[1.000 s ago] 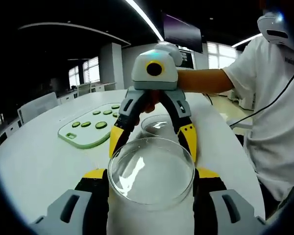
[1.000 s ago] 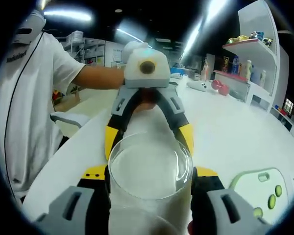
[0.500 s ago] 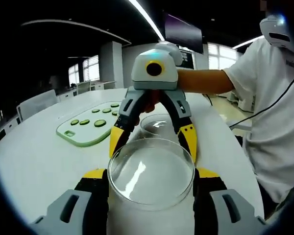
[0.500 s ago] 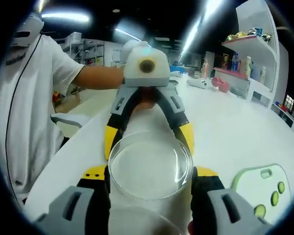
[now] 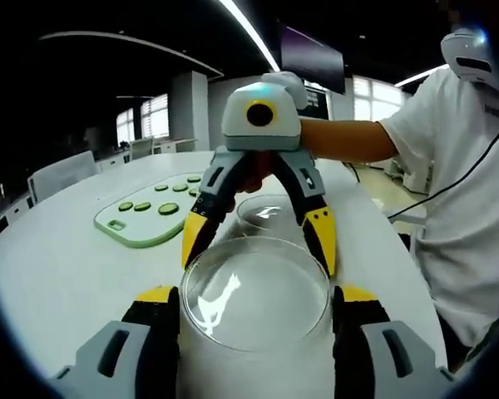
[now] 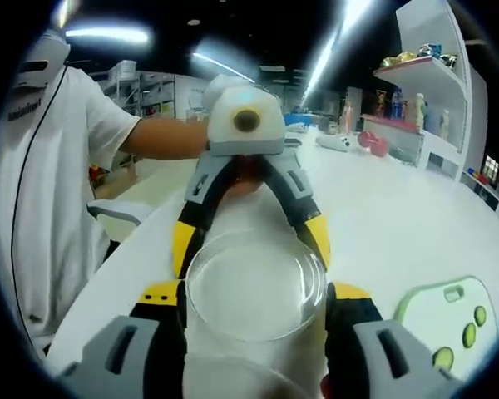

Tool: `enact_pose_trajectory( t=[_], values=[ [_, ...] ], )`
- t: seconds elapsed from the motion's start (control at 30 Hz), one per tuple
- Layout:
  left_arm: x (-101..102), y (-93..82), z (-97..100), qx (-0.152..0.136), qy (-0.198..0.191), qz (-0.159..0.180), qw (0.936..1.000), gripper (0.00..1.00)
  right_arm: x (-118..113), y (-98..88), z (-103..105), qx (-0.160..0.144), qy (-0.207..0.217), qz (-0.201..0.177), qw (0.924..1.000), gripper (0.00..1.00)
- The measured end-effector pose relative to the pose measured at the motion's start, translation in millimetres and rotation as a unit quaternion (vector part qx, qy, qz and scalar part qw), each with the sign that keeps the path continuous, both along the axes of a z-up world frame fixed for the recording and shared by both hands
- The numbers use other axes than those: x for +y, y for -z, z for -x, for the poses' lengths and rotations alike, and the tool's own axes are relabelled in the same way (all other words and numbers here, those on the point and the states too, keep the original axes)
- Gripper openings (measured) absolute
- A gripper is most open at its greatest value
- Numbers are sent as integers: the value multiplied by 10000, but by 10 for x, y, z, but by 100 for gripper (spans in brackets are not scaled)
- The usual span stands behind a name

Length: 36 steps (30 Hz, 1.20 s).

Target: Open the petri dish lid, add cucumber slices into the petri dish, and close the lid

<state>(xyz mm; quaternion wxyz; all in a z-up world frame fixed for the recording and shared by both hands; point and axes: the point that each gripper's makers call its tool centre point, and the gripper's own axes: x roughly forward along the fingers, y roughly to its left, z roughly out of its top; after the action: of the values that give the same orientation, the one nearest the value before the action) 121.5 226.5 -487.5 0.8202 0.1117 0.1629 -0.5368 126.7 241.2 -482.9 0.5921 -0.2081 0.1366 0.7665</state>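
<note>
A clear glass petri dish [image 5: 254, 291] stands on the white table [image 5: 58, 274], between the jaws of both grippers, which face each other. My left gripper [image 5: 254, 301] is shut on its sides. From the far side my right gripper [image 5: 256, 241] clasps the same dish [image 6: 254, 287] at its rim, and I cannot tell lid from base. A second glass piece [image 5: 266, 212] lies further along between the right gripper's jaws, close under its camera [image 6: 233, 378]. Cucumber slices [image 5: 168, 209] lie on a green-edged white board [image 5: 121, 224], which sits at the lower right in the right gripper view [image 6: 441, 312].
A person in a white shirt [image 5: 470, 199] stands at the table's edge and holds both tools. White shelves with bottles and toys [image 6: 424, 108] stand beyond the table, along with loose items [image 6: 349, 143] on the tabletop. Chairs [image 5: 62, 176] line the far side.
Both views have shifted slightly with the hands. The dish stays held between the two grippers, and the board and slices have not moved.
</note>
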Motion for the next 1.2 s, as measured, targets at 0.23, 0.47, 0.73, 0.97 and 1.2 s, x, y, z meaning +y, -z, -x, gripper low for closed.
enact_pose_trajectory(
  t=[0.23, 0.47, 0.73, 0.97, 1.2],
  values=[
    [91, -237, -79, -275, -420, 355, 9981, 77, -23, -238, -104, 60, 372, -443, 9983, 69],
    [164, -455, -157, -560, -812, 519, 9938, 77, -76, -464, -191, -127, 781, -787, 9938, 69],
    [283, -677, -321, -980, -1487, 544, 9825, 77, -226, -771, -375, -455, 1490, -1325, 9789, 69],
    [299, -832, -357, -1389, -1818, 608, 9716, 77, -512, -977, -561, -822, 2320, -1647, 9552, 68],
    [279, -902, -339, -1584, -2095, 639, 9628, 77, -825, -1168, -586, -831, 2782, -2027, 9352, 68]
  ],
)
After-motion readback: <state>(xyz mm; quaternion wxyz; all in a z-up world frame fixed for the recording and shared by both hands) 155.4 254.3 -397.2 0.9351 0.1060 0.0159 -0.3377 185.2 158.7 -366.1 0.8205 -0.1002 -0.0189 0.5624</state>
